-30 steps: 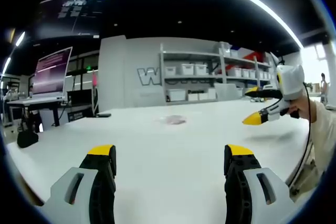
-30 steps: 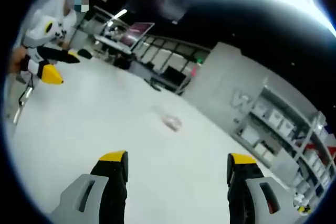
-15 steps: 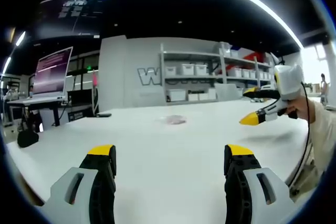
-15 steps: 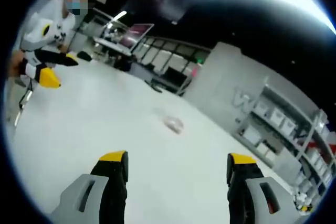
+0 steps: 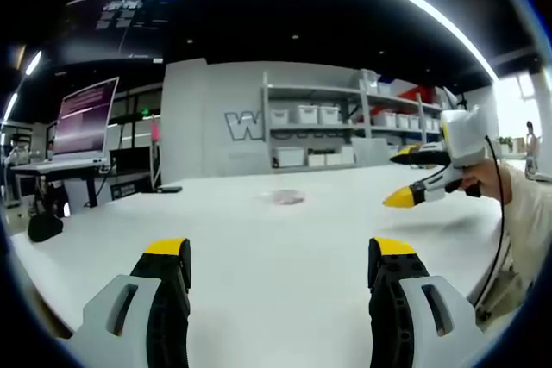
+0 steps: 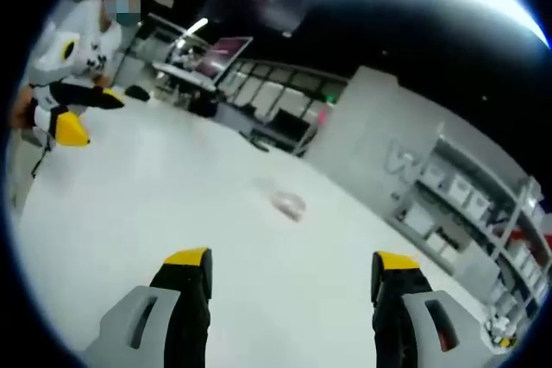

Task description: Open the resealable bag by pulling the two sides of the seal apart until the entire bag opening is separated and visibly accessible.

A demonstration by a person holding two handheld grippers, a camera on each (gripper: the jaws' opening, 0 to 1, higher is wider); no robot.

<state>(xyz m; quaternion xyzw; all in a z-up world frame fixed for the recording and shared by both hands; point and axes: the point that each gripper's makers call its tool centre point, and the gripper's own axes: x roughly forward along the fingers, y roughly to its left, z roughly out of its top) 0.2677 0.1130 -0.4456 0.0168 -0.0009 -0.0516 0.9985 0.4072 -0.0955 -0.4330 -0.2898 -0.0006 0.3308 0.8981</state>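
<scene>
Bag (image 5: 287, 198) is lying flat mid-table (image 5: 259, 247), well apart from both grippers. Left gripper (image 5: 274, 258) and right gripper (image 6: 289, 268) are hovering, fingers open and empty; each should be pinching one seal lip.

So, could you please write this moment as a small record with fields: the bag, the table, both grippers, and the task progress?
bag: small clear resealable bag lying flat on the table, far ahead of both grippers, untouched
table: wide white table
left gripper: left gripper, jaws apart, holding nothing, above the near table edge
right gripper: right gripper, jaws apart, holding nothing, raised over the table
background: shelves with white bins
task progress: not started; seal state too small to tell
</scene>
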